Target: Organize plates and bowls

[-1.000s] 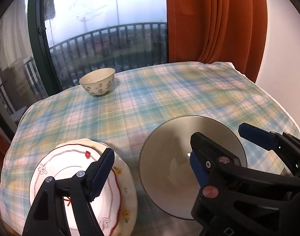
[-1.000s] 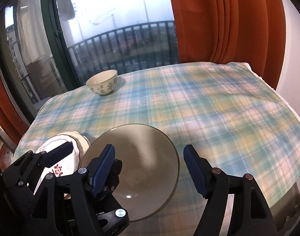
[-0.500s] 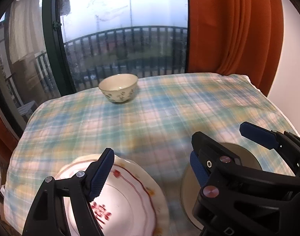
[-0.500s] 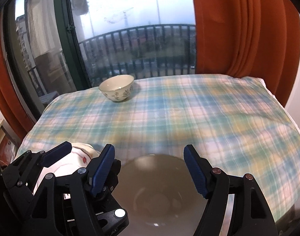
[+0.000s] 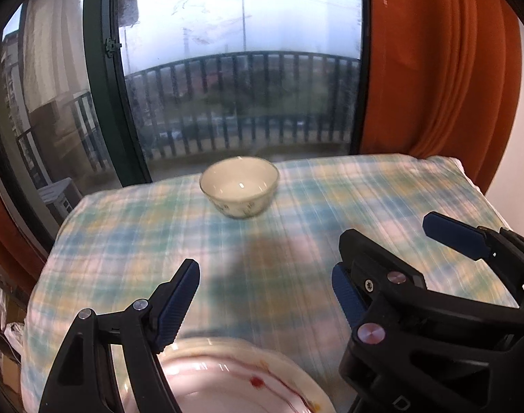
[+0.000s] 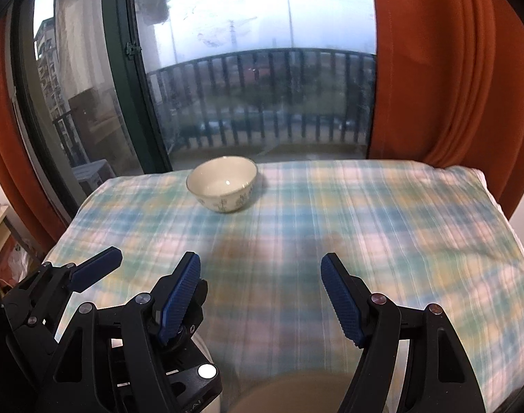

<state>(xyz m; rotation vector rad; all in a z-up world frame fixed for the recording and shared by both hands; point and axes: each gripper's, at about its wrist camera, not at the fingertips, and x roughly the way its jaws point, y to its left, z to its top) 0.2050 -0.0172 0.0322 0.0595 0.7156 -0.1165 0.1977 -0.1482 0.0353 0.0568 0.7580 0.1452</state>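
Both claws moved up and back; small bowl [image 5: 239, 186] looked nearer middle of view than before. Left claw [image 5: 262, 296] spread wide, nothing between pads. Right claw [image 6: 260, 296] spread wide too, holding nothing. Small bowl sat upright at far side of checked counter [image 6: 365, 223], by window [image 6: 262, 69]. Plate [image 5: 234, 378] lay under left claw. Grey bowl [image 6: 296, 392] peeked below right claw.

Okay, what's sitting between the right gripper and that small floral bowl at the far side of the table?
Nothing: in the right wrist view only bare plaid tablecloth lies between the open right gripper and the floral bowl.
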